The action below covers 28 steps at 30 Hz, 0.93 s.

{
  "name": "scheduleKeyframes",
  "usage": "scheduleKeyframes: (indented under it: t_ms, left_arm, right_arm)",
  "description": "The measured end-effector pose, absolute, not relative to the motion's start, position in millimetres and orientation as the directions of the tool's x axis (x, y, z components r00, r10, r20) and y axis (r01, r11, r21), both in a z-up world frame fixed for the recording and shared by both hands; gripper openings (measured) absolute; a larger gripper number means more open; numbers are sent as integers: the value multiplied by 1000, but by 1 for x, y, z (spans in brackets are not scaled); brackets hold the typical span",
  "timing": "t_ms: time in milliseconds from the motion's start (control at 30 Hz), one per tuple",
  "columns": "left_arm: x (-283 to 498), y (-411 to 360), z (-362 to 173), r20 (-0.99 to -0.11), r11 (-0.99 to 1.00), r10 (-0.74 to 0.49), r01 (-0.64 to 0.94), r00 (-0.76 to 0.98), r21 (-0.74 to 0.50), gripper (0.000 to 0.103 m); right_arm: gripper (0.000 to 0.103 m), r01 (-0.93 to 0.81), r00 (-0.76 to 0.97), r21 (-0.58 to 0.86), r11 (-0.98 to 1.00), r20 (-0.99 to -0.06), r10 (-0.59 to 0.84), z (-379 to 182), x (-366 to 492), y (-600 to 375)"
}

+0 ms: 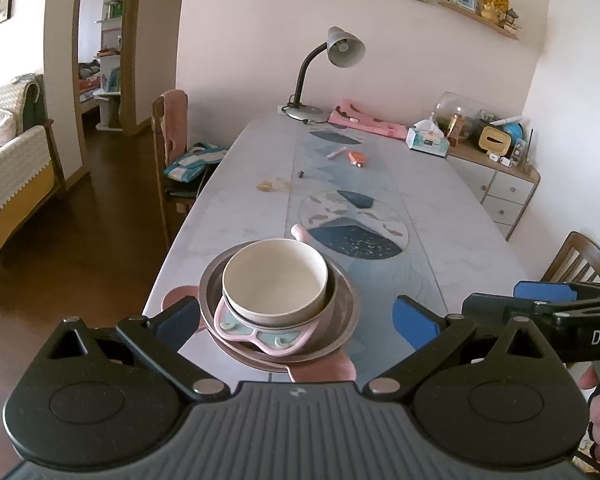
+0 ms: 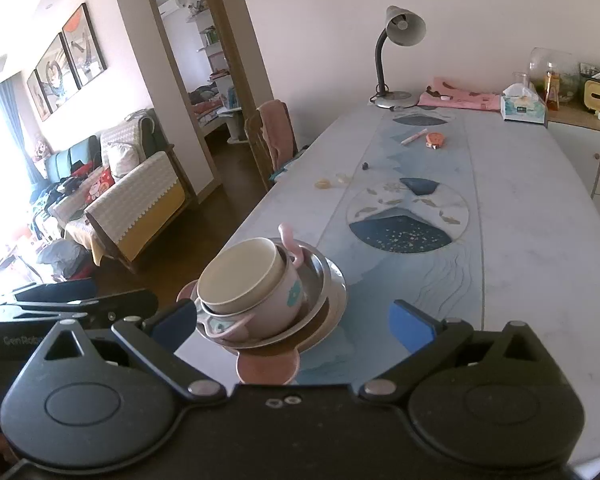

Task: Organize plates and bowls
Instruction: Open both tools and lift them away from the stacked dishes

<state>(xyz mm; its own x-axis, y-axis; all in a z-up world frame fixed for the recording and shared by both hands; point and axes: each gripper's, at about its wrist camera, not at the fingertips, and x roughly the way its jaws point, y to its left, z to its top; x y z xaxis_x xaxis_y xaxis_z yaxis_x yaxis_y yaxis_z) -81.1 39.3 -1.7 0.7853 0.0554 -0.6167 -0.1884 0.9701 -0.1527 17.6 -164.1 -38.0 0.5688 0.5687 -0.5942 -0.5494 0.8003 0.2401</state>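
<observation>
Cream bowl point(image 1: 275, 276) tops stack, perhaps three plates point(image 1: 340, 320)

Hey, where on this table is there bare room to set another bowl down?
The table is bare right of the stacked bowls and plates, on the runner and the marble beyond it. The left strip past the stack is mostly bare too. The far end is crowded: lamp, pink cloth, tissue box.

One stack of dishes point(image 1: 278, 308) is seen at 6 o'clock: one cream bowl point(image 1: 274, 276), one pink eared bowl point(image 2: 276, 304), two plates counted. One desk lamp point(image 1: 324, 76) at 12 o'clock. Two grippers counted.
</observation>
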Motion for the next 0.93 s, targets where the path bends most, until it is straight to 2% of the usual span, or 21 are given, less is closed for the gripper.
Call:
scheduleKeyframes:
  t_ms: [933]
  left_arm:
    - [-61,38,-7,-624,972,30,-168,781,-164,103]
  right_arm:
    - [103,-536,556,246,807,-617,557,-40,27,-170]
